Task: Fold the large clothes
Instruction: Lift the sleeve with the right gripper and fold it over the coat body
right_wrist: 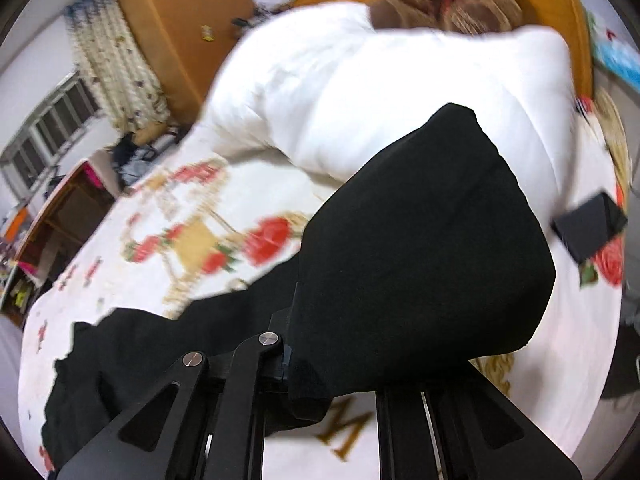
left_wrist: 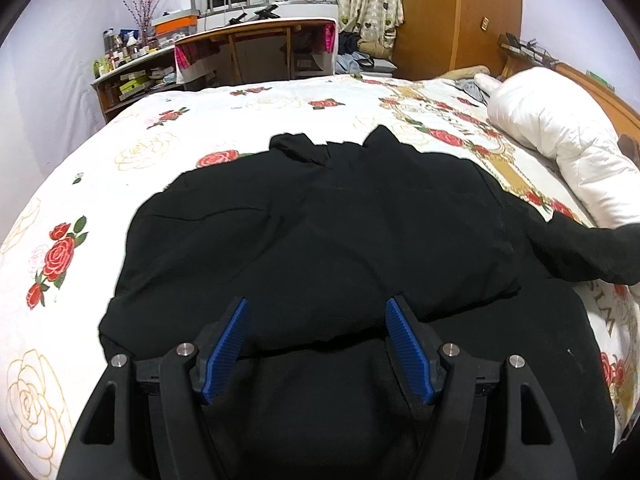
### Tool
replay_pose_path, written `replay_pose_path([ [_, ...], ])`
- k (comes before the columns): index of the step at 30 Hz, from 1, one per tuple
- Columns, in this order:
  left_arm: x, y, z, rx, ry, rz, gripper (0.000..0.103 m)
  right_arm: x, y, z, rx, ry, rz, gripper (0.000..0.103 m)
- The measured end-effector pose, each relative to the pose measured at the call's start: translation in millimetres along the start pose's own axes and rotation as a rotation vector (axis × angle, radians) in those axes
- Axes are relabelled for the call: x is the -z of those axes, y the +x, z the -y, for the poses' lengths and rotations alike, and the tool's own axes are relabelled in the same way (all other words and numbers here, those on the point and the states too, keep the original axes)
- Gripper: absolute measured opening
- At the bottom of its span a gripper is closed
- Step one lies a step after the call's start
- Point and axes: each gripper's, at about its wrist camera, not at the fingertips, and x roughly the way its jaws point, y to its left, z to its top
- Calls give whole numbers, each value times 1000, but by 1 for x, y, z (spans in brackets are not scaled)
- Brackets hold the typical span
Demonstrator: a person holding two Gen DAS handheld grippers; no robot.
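Note:
A large black garment (left_wrist: 320,240) lies spread on the rose-print bedsheet (left_wrist: 120,168), its left side folded inward and one sleeve (left_wrist: 580,252) stretched to the right. My left gripper (left_wrist: 318,320) is open and empty, hovering just above the garment's near part, blue pads (left_wrist: 228,348) apart. In the blurred right wrist view, my right gripper (right_wrist: 332,364) is shut on the black sleeve (right_wrist: 420,248), which is lifted off the bed and drapes over the fingers, hiding them. The rest of the garment (right_wrist: 100,360) trails at lower left.
A white duvet (left_wrist: 560,144) is bunched at the right by the wooden headboard (left_wrist: 600,92); it also shows in the right wrist view (right_wrist: 360,92). A black flat object (right_wrist: 588,228) lies on the bed at right. A desk (left_wrist: 256,48) and cluttered shelves (left_wrist: 132,72) stand beyond the bed.

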Motion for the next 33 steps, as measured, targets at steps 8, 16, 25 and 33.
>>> replay_pose_path([
  [8, -9, -23, -17, -15, -30, 38, 72, -22, -46, -80, -150, -139, 68, 12],
  [16, -12, -43, -42, -30, -78, 66, 72, -10, -75, -161, -287, -278, 82, 12],
  [25, -4, -50, -78, -68, -137, 68, 72, 30, -74, -241, -386, -384, 49, 12],
  [33, 2, -47, -100, -87, -177, 65, 72, 82, -60, -295, -442, -480, -31, 12],
])
